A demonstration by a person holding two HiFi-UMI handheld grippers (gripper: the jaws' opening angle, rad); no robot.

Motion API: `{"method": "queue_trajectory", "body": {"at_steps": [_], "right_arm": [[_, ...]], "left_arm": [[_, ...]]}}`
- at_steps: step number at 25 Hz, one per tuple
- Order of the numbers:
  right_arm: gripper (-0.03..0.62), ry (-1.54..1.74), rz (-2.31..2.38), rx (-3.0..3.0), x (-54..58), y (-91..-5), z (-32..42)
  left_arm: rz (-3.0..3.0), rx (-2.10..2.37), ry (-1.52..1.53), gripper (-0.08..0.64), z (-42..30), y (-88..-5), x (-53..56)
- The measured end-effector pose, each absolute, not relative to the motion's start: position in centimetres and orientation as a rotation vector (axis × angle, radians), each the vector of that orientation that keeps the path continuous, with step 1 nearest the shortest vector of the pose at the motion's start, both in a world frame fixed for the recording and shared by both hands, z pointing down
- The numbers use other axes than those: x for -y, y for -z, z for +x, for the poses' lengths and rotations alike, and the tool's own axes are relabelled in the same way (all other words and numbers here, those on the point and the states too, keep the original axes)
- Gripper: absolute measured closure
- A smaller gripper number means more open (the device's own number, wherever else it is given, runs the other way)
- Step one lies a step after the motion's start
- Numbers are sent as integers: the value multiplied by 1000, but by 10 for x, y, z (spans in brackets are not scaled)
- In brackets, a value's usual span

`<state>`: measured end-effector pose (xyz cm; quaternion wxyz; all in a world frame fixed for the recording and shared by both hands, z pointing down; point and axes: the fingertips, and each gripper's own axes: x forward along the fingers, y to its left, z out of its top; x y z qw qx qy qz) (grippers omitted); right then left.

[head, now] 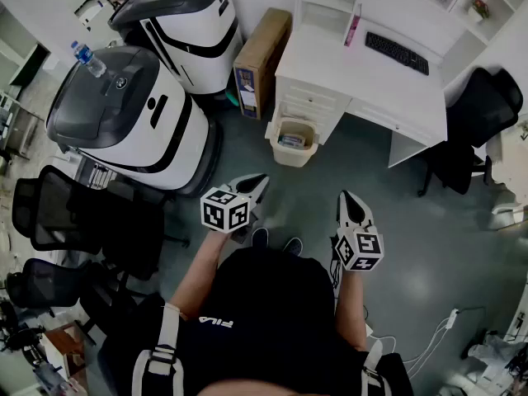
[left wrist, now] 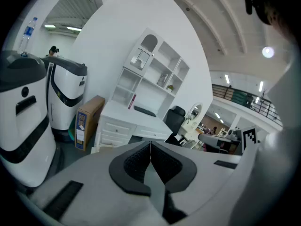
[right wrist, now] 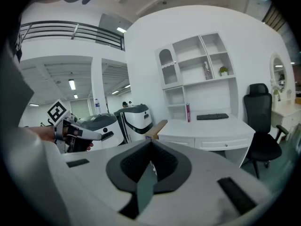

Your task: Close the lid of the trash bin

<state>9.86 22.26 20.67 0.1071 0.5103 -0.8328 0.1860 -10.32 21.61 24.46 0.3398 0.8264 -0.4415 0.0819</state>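
Observation:
The small beige trash bin (head: 293, 141) stands on the floor against the front left corner of the white desk (head: 371, 89). Its top is open and some blue and white rubbish shows inside. My left gripper (head: 257, 179) is held a little short of the bin, pointing toward it, jaws shut and empty. My right gripper (head: 345, 195) hangs to the right of the bin, also shut with nothing in it. The left gripper view (left wrist: 150, 147) and the right gripper view (right wrist: 150, 145) both show black pads meeting at the tip. The bin is hidden behind the jaws in both.
Two big white-and-black machines (head: 124, 118) (head: 186, 23) stand at left, one with a water bottle (head: 87, 56) on top. A cardboard box (head: 262, 60) leans beside the desk. A keyboard (head: 396, 52) lies on the desk. Black office chairs stand at right (head: 478, 114) and left (head: 74, 221).

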Motion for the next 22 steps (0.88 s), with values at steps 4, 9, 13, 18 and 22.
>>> {"method": "queue_trajectory", "body": {"at_steps": [4,9,13,18,22], "right_arm": [[589,-545,1524,2466,-212,-209,89],[589,-553,1513,2475,-211,-211,78],[589,-556,1492,2477,-211,-213,71],[589,-554,1478,2475,-210,-214,63],[589,-542,1456,2479,-211,-214,56]], "left_arm": [[2224,1051,-224,555,-97,-245,-207],[2187,1068,-471,557,-109,-275,-210],[2021,906,-501,557,-107,-296,-222],[1930,797,-575,557,-105,-312,-235],[1952,812,-518,557,-110,-309,-231]]}}
